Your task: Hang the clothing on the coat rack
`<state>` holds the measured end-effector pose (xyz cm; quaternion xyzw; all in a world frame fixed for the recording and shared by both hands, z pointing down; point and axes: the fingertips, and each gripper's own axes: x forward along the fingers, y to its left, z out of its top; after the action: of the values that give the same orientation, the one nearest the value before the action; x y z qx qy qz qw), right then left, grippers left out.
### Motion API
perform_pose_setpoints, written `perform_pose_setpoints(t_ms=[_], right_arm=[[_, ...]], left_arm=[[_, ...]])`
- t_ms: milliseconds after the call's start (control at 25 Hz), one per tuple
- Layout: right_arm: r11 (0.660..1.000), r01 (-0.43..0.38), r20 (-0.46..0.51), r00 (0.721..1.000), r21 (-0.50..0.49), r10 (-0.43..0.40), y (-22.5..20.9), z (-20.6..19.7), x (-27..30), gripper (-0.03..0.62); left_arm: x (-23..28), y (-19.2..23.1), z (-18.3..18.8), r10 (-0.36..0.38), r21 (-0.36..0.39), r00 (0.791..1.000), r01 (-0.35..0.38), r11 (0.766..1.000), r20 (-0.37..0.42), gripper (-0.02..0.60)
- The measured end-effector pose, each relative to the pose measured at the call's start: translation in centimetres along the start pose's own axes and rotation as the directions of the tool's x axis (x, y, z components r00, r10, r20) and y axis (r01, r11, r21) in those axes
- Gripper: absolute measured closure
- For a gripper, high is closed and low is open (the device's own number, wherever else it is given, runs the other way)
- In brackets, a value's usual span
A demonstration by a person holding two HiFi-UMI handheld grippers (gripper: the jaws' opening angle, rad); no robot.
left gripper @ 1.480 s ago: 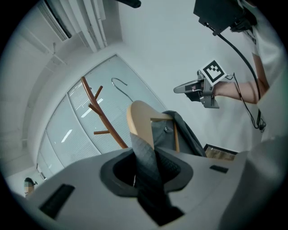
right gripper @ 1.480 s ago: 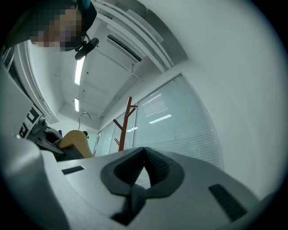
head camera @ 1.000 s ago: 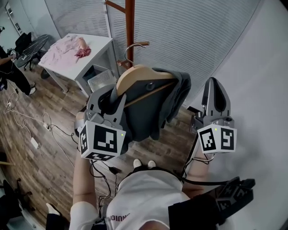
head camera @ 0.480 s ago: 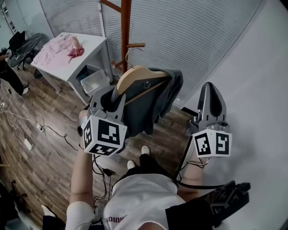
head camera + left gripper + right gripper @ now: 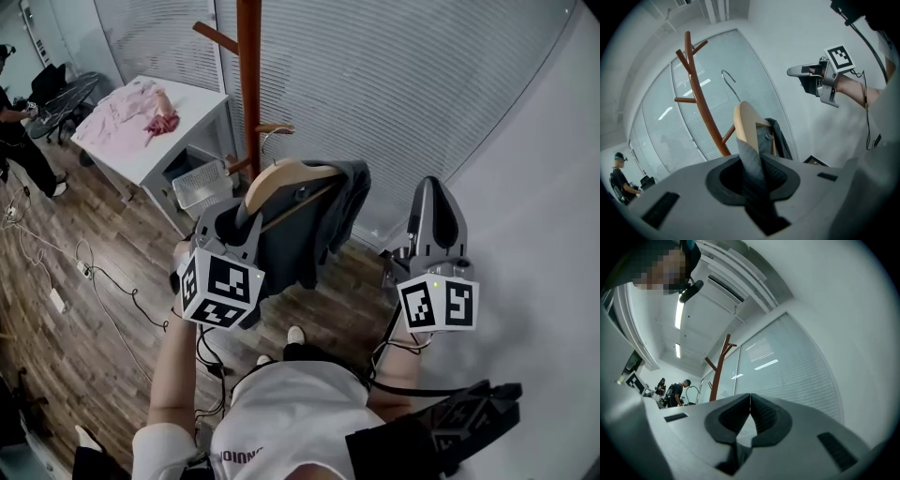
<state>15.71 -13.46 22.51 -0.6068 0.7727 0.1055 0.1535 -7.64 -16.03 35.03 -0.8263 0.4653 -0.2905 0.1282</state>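
Observation:
A wooden hanger point(image 5: 286, 178) carries a dark grey garment point(image 5: 300, 246). My left gripper point(image 5: 242, 217) holds them up, its jaws closing on the grey fabric point(image 5: 752, 164) at the hanger's end point(image 5: 746, 124). The hanger's metal hook point(image 5: 730, 82) is in the air, close to the brown coat rack point(image 5: 249, 84) but on none of its pegs. That rack point(image 5: 701, 103) stands just beyond, in front of the blinds. My right gripper point(image 5: 438, 187) hovers to the right, shut and empty, its tips meeting point(image 5: 750, 401).
A white table point(image 5: 187, 112) with pink clothing point(image 5: 127, 108) stands at the left, a wire basket point(image 5: 202, 178) beside it. Cables point(image 5: 94, 281) trail over the wood floor. A person point(image 5: 19, 141) stands far left. A white wall point(image 5: 534, 187) runs along the right.
The coat rack has come nearer and stands taller in the head view. The hanger's hook has drawn closer to the rack's lower peg. The right gripper stays shut.

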Motion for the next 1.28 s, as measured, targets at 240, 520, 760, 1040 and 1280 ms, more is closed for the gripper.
perform_pose_setpoints(t_ms=[240, 520, 760, 1040, 1280], right_arm=[[0.999, -0.041, 0.005, 0.999, 0.002, 0.041, -0.8, 0.0, 1.4, 0.572], [0.996, -0.082, -0.015, 0.996, 0.037, 0.083, -3.9, -0.7, 6.0, 0.572], [0.995, -0.071, -0.016, 0.997, 0.075, 0.073, -4.2, -2.4, 7.2, 0.574], [0.995, -0.06, -0.017, 0.998, 0.081, 0.061, -3.6, -2.8, 8.2, 0.572], [0.996, -0.05, -0.023, 0.998, 0.072, 0.052, -3.2, -3.0, 8.4, 0.574]], left_arm=[[1.5, -0.2, -0.7, 0.014, -0.054, 1.0, -0.016, 0.998, -0.027, 0.506], [5.5, 0.9, 0.8, 0.023, -0.121, 0.997, -0.031, 0.992, -0.068, 0.511], [7.3, 0.7, -0.8, -0.004, -0.152, 0.995, -0.011, 0.988, -0.095, 0.514], [8.3, 0.8, -1.7, -0.044, -0.17, 0.993, 0.025, 0.985, -0.109, 0.515], [9.2, 0.6, -2.6, -0.084, -0.201, 0.989, 0.059, 0.978, -0.121, 0.515]])
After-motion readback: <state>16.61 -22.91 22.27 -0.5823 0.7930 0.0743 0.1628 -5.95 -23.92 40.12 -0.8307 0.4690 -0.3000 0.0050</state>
